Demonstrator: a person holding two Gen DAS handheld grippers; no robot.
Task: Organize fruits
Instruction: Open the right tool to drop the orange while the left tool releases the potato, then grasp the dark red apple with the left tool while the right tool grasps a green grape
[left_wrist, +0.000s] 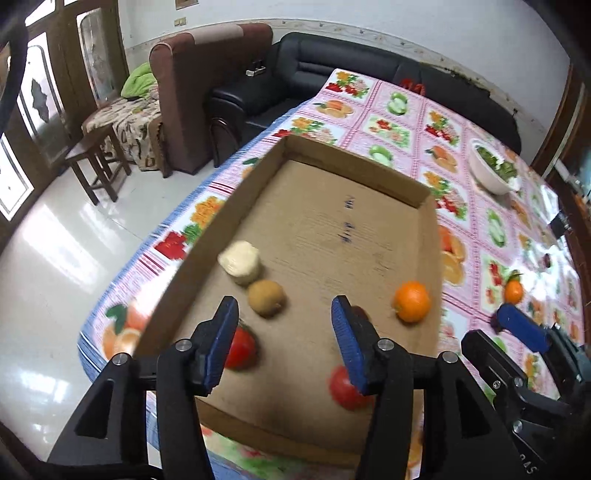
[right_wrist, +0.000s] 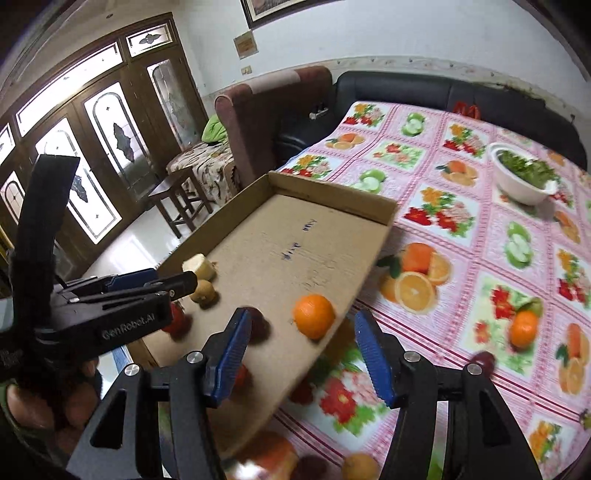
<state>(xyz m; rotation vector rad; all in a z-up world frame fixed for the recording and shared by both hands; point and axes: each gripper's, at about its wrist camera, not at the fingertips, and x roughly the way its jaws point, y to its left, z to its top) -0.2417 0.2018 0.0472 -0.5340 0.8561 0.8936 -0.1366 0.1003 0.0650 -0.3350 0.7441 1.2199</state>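
Fruits are already partly gathered in the cardboard tray (left_wrist: 332, 221) that lies on the desk (right_wrist: 461, 258), near its left edge. Inside the tray I see a pale cream piece (left_wrist: 240, 262), a brown round fruit (left_wrist: 266, 297) just beside it, an orange (left_wrist: 412, 301) near the right wall, and two red fruits (left_wrist: 242, 347) close to the near wall, one partly hidden behind a finger. A darker fruit behind the other finger is too hidden to name. So a good part of the work seems done.

Some fruits are not yet in the tray: a small orange with a leaf (right_wrist: 523, 328) and a dark red fruit (right_wrist: 484, 360) lie on the patterned cloth, well apart from the tray, and more lie at the near edge, blurred.

Left gripper (left_wrist: 282, 345) hangs above the near end of the tray with its jaws spread and nothing between them. Right gripper (right_wrist: 304, 356) is also released and empty, over the right wall of the tray. A white bowl of greens (right_wrist: 521, 177) stands far back.
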